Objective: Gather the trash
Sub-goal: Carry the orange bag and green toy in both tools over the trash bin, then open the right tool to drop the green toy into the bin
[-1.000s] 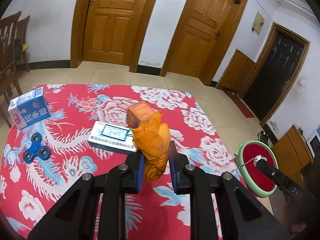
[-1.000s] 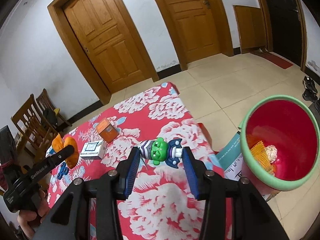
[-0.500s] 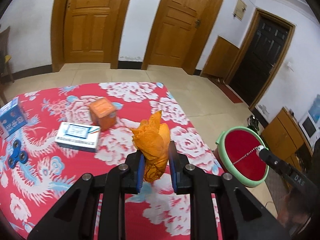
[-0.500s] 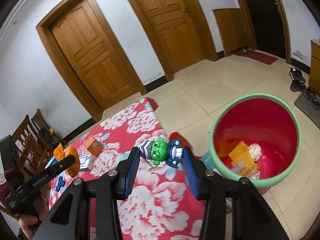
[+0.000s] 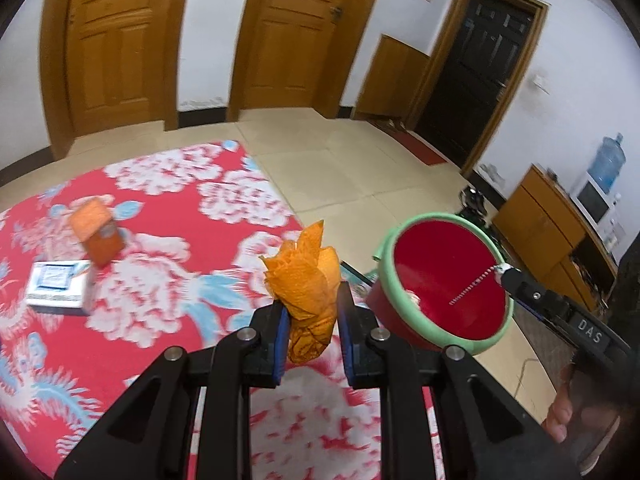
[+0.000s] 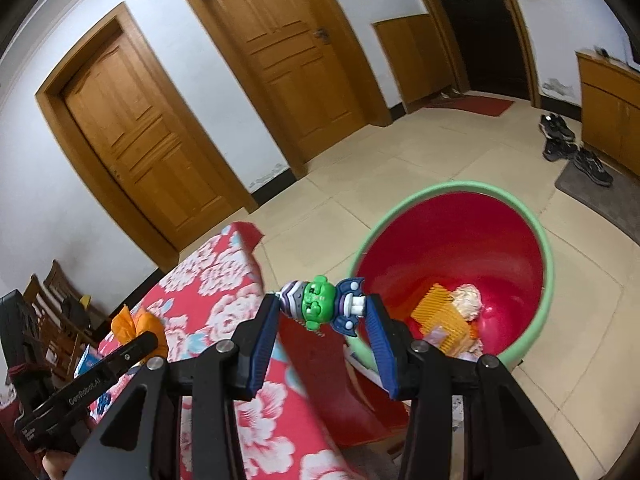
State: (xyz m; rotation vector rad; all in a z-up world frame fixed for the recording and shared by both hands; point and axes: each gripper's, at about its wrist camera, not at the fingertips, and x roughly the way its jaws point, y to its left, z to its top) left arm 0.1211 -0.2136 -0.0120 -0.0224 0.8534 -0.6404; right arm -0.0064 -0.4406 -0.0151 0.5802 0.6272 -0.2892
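Observation:
My left gripper (image 5: 313, 312) is shut on a crumpled orange wrapper (image 5: 308, 280), held over the right edge of the red flowered tablecloth (image 5: 168, 216). A red bin with a green rim (image 5: 444, 280) stands on the floor just right of it. In the right wrist view my right gripper (image 6: 322, 312) is shut on a small green-headed toy figure (image 6: 320, 306), held sideways at the near rim of the bin (image 6: 460, 248). Inside the bin lie an orange comb-like piece (image 6: 438, 312) and a white wad (image 6: 466, 296). The left gripper with the wrapper (image 6: 136, 324) shows at the lower left.
An orange box (image 5: 96, 228) and a flat white-and-blue box (image 5: 60, 286) lie on the cloth. Wooden doors (image 6: 132, 128) line the far wall. Shoes (image 6: 572, 144) and a wooden cabinet (image 5: 540, 232) stand on the tiled floor; chairs (image 6: 52, 308) stand beyond the table.
Both grippers have swung right, off the middle of the table toward the bin. The bin has grown larger in both views. Both grips are unchanged.

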